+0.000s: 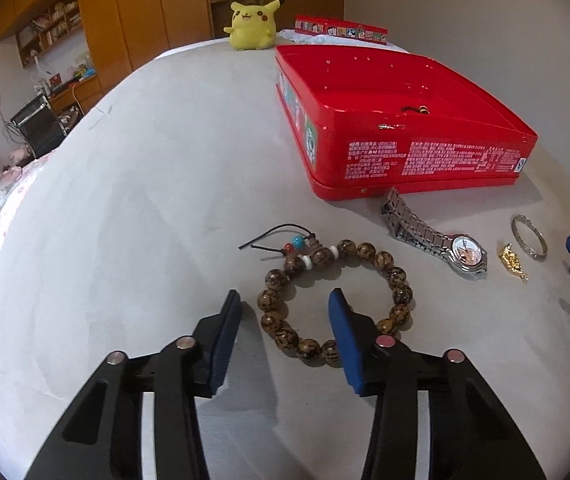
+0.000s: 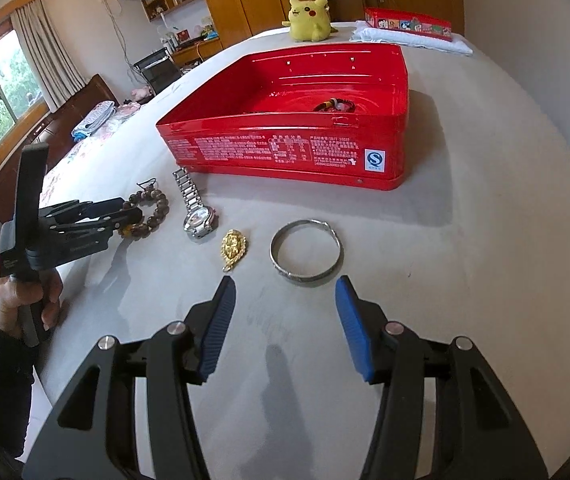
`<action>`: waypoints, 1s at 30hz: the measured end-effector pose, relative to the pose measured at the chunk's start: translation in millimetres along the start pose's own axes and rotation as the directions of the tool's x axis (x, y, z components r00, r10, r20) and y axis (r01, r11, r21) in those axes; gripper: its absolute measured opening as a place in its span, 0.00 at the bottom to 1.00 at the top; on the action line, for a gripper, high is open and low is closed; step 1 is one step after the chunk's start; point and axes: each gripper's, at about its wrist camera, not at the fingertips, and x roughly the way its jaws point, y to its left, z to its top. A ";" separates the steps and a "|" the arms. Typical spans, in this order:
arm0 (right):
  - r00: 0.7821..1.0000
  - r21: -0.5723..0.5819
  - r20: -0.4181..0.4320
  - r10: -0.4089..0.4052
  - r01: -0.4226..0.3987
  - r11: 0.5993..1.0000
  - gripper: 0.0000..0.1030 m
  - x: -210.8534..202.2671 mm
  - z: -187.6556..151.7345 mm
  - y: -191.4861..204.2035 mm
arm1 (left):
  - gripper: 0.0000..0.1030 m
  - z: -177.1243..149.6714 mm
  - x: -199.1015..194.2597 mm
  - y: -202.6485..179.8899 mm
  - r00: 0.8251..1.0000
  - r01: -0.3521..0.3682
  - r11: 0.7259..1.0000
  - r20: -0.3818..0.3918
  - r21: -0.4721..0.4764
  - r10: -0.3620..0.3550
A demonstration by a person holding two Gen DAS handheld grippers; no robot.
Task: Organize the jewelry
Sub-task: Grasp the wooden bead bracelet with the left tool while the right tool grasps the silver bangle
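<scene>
So the count on the grey table (image 2: pixel 465 240): four loose jewelry pieces, namely one wooden bead bracelet (image 1: pixel 333 300), one steel wristwatch (image 1: pixel 441 246), one gold pendant (image 2: pixel 233 249) and one silver bangle (image 2: pixel 306 253). One open red tin (image 2: pixel 285 120) with one more bracelet (image 2: pixel 335 105) inside, though it's partly hidden. One red lid (image 2: pixel 409 24), one white towel (image 2: pixel 405 40), one Pikachu plush (image 2: pixel 309 18). Two grippers: left gripper (image 1: pixel 285 300), right gripper (image 2: pixel 285 288).

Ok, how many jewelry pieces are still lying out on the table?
4, in a row before the red tin: bead bracelet, watch, gold pendant, silver bangle. Something already lies inside the tin.
</scene>
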 end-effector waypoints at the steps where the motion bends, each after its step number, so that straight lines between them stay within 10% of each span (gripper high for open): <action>1: 1.000 0.000 0.001 -0.003 0.003 1.000 0.51 1.5 1.4 -0.4 | 0.30 -0.2 -0.5 -1.4 1.000 0.005 1.000 0.003 0.005 -0.005; 4: 1.000 -0.002 0.003 -0.010 0.010 1.000 0.51 5.5 6.0 -1.7 | 0.11 -0.7 -1.9 -6.3 1.000 0.018 1.000 0.008 0.014 -0.018; 30: 0.991 -0.134 -0.026 -0.129 0.124 0.983 0.24 55.0 30.1 -7.7 | 0.10 -2.4 -3.8 -13.3 0.999 0.047 0.999 0.023 0.009 -0.048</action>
